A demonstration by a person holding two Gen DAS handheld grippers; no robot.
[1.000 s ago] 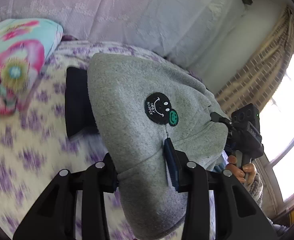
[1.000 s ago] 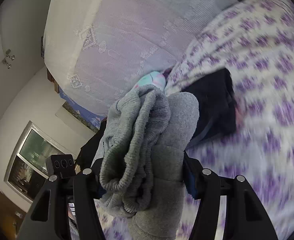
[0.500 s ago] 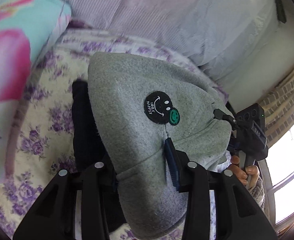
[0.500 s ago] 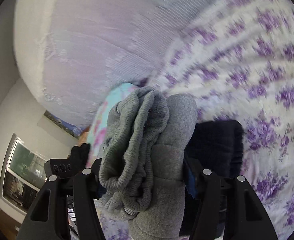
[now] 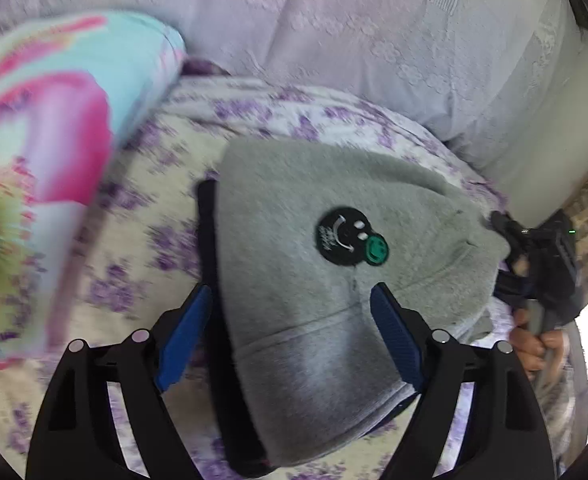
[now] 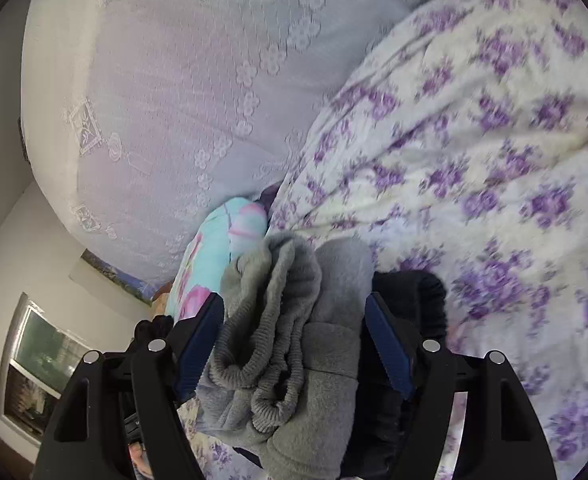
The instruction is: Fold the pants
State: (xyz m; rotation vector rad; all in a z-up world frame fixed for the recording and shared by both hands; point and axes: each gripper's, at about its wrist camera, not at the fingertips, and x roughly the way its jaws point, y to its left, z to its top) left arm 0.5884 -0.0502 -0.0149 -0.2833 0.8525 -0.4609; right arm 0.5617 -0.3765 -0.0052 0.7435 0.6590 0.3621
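Leftmost in the left wrist view, one tie-dye pillow [image 5: 53, 152] in pink and turquoise, then one dark folded garment [image 5: 213, 280] peeking from beneath one pair of grey fleece pants [image 5: 334, 300] on the purple-flowered bedspread [image 5: 141, 184], with one black smiley patch [image 5: 340, 237] and one smaller green smiley [image 5: 375, 249] beside it, lettering too blurred to read. Left gripper [image 5: 289, 336] spread wide, blue pads clear of the fabric on both sides; right gripper [image 6: 294, 348] also parted, bunched ribbed waistband [image 6: 265, 328] sitting between the pads, grip on it not certain.
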